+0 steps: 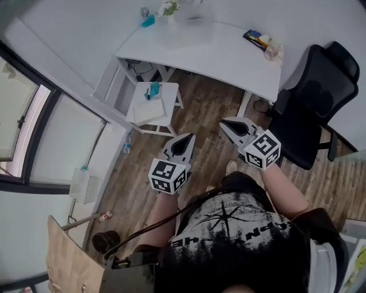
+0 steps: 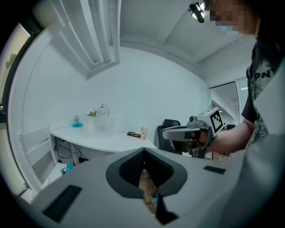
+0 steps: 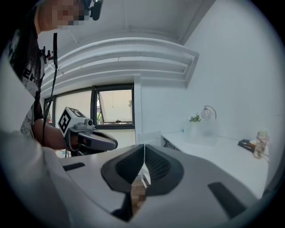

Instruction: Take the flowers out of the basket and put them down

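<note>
The flowers stand up from a clear basket at the back of a white desk, far from both grippers. In the left gripper view the flowers and basket are small and distant; the right gripper view shows the flowers and basket too. My left gripper and right gripper are held side by side over the wood floor, both shut with nothing in them. The left gripper and the right gripper show their tips meeting.
A black office chair stands at the desk's right end. A small white stool with a teal object sits under the desk's left side. A phone and jar lie on the desk. A window is on the left wall.
</note>
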Motion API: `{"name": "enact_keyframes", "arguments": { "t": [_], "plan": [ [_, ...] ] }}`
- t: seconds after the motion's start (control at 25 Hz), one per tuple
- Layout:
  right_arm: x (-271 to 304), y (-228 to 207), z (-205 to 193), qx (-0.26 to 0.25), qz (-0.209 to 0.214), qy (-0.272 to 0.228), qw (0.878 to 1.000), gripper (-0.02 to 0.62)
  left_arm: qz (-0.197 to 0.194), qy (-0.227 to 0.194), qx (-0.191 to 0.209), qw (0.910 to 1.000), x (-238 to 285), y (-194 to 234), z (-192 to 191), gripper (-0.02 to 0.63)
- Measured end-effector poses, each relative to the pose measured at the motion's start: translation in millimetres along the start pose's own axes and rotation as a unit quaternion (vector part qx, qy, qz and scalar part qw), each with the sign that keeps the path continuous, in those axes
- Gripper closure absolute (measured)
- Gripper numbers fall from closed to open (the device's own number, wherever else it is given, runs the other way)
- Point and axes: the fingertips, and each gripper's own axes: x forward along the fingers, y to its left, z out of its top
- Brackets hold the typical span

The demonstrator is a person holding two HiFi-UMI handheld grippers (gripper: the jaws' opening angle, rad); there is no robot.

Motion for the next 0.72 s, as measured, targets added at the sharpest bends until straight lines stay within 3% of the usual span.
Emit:
{"name": "enact_keyframes", "arguments": {
  "t": [0.4,0.72],
  "plan": [
    [38.1,-36.4,-3.7,-0.001,0.019,0.005,1.0,0.576,0.02,-0.003,-0.014,0.9997,29.6,39.9,3.7,0.595],
    [72.8,-107.0,-1.6,0.01,0.045,0.009,0.999,0.575,0.037,0.006,-0.021,0.9991,96.5,75.6,18.6,0.595]
  ]
}}
